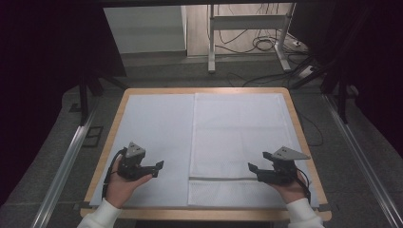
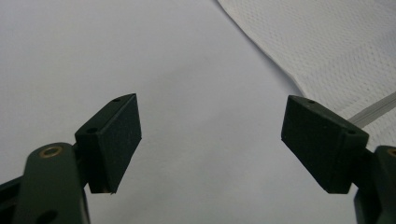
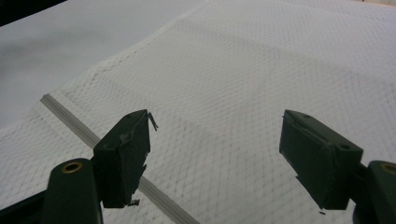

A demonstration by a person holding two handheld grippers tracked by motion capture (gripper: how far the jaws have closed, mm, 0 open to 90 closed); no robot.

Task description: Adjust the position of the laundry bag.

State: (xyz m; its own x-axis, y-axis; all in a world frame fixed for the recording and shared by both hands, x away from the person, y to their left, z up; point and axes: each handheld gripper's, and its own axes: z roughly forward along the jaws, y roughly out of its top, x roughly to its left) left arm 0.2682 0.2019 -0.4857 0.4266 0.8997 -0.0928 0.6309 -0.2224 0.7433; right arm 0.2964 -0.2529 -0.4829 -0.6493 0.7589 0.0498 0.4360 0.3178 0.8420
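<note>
Both wide, nothing held: right gripper (image 1: pixel 253 172) over mesh bag (image 1: pixel 237 137), left gripper (image 1: pixel 159 167) just beside it.

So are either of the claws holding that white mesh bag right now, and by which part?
Nothing is held. The left claw is open over the bare sheet, and the right claw is open above the mesh bag near its zipper.

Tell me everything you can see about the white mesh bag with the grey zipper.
The white mesh bag is a flat rectangle of netted fabric lying spread on the right half of the pale sheet that covers the table. A grey zipper runs across it near the edge closest to the person. It looks smooth and unfolded. The right tool, jaws open, hovers at the zipper's right end; whether it touches the bag is unclear.
</note>
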